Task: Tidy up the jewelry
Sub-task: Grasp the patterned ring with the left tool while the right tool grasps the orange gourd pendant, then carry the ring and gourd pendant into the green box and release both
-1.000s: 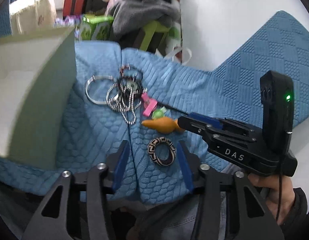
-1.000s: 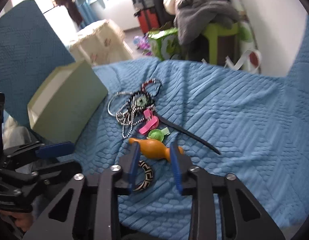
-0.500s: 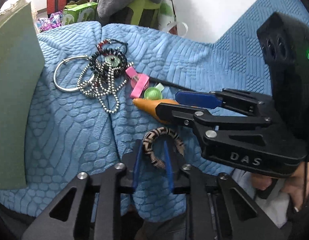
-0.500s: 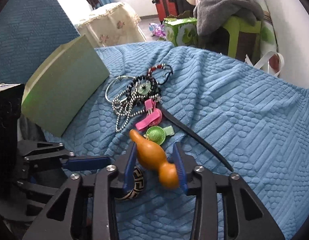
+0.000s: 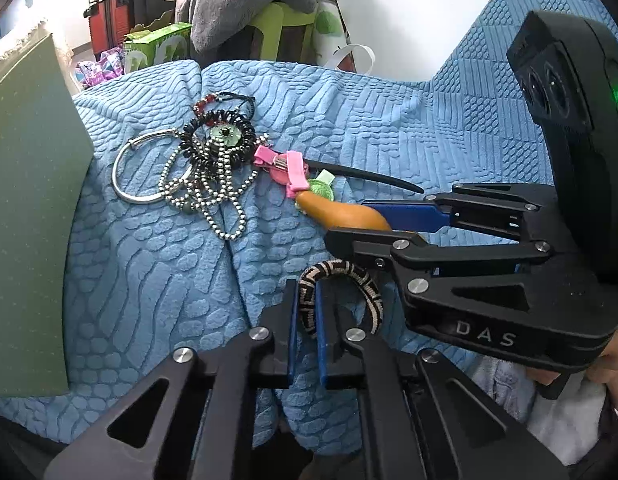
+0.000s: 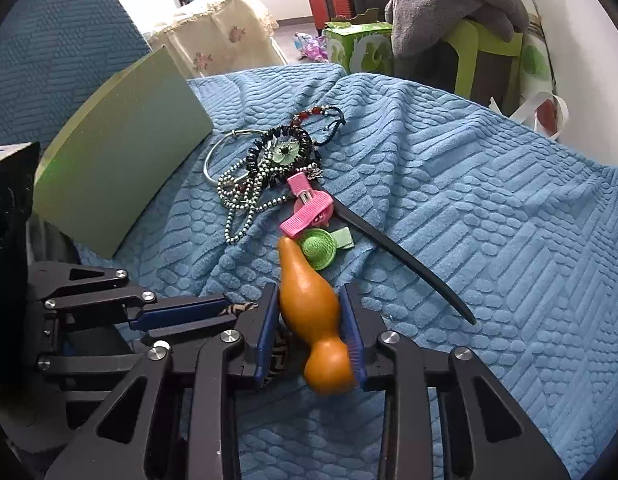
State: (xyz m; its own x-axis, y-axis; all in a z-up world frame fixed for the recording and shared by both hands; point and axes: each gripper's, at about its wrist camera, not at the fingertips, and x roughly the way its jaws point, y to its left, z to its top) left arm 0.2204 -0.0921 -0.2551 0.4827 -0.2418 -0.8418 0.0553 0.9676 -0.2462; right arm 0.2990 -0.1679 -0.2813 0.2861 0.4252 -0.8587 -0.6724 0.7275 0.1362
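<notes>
My left gripper (image 5: 307, 304) is shut on one side of a black-and-cream patterned bangle (image 5: 337, 270) on the blue textured cloth (image 5: 149, 272). My right gripper (image 6: 311, 304) is shut on an orange gourd-shaped pendant (image 6: 309, 304), also seen in the left wrist view (image 5: 341, 214). Beyond lie a green round clip (image 6: 319, 248), a pink hair clip (image 6: 309, 210), a black hair stick (image 6: 401, 262), a tangle of bead chains and a black beaded bracelet (image 6: 269, 164), and a silver bangle (image 5: 137, 168).
A pale green box (image 6: 117, 160) stands at the left on the cloth, seen edge-on in the left wrist view (image 5: 25, 220). Behind the cloth's far edge are a green stool with grey clothes (image 6: 461, 20) and a green carton (image 6: 357, 48).
My left gripper closed on the patterned bangle. My right gripper closed on the orange gourd pendant. Both views moved closer to the jewelry.
</notes>
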